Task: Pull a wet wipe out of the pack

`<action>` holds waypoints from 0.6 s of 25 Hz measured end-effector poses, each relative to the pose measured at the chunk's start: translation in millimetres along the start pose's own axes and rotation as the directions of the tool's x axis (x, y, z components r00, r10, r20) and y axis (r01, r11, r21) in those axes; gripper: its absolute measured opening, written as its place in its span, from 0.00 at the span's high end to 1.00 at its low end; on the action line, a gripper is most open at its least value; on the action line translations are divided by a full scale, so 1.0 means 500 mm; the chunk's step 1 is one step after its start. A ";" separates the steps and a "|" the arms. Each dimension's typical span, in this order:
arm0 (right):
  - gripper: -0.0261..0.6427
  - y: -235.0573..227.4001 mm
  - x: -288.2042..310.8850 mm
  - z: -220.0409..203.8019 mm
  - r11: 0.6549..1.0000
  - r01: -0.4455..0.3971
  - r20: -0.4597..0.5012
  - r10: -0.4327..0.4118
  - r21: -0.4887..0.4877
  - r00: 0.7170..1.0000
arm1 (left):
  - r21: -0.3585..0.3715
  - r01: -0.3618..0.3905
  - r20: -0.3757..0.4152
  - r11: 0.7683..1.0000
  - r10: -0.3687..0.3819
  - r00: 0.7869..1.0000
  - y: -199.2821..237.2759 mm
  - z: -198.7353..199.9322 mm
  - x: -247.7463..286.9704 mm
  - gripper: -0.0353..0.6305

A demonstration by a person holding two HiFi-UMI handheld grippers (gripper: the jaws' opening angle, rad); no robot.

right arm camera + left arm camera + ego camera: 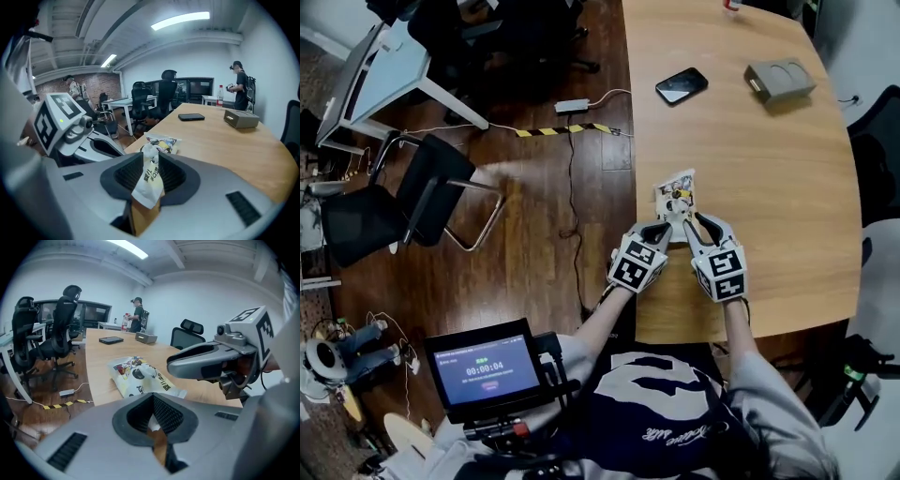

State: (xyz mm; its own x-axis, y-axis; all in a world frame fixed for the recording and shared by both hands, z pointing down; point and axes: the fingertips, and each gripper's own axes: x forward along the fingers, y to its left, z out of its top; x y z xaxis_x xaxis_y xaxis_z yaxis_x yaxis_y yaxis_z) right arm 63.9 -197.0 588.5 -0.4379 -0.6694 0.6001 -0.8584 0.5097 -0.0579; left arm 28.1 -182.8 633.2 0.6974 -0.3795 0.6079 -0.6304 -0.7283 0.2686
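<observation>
The wet wipe pack (675, 192), white with colourful print, lies on the wooden table (769, 206) near its left edge. Both grippers meet at the pack's near end. My left gripper (661, 225) has its jaws closed together at the near edge of the pack (138, 376), with a sliver of white between the pads. My right gripper (692, 220) is shut on a white printed flap (149, 180) of the pack, which sticks out between its pads (171, 173). The rest of the pack (161, 142) lies beyond the jaws.
A black phone (681, 84) and a grey box (778, 80) lie farther out on the table. Office chairs (422, 187) and a floor cable (572, 187) are left of the table. A small screen (483, 367) hangs at my chest. A person (240, 84) stands at the table's far end.
</observation>
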 end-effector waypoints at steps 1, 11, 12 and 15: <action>0.83 0.000 0.007 0.000 1.000 -0.003 -0.008 0.002 -0.021 1.000 | 0.009 -0.006 -0.002 1.000 0.006 1.000 -0.005 0.000 -0.001 0.94; 0.85 -0.010 0.118 0.009 0.988 -0.044 -0.089 0.031 -0.147 0.996 | 0.045 -0.057 -0.032 0.997 0.058 0.998 0.030 -0.013 0.008 0.94; 0.86 -0.010 0.121 0.006 0.982 -0.049 -0.100 0.031 -0.185 0.995 | 0.044 -0.059 -0.032 0.997 0.060 0.998 0.031 -0.014 0.010 0.94; 0.96 -0.003 0.125 -0.002 0.966 -0.058 -0.123 0.027 -0.252 0.992 | 0.042 -0.057 -0.036 0.997 0.059 0.998 0.033 -0.019 0.015 0.94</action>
State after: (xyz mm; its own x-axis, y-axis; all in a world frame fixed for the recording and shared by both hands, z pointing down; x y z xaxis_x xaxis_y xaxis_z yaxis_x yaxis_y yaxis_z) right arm 38.0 -239.1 626.6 -0.4248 -0.5836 0.6921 -0.7367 0.6672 0.1104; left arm 19.8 -192.7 649.3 0.6464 -0.4007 0.6493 -0.6544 -0.7287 0.2018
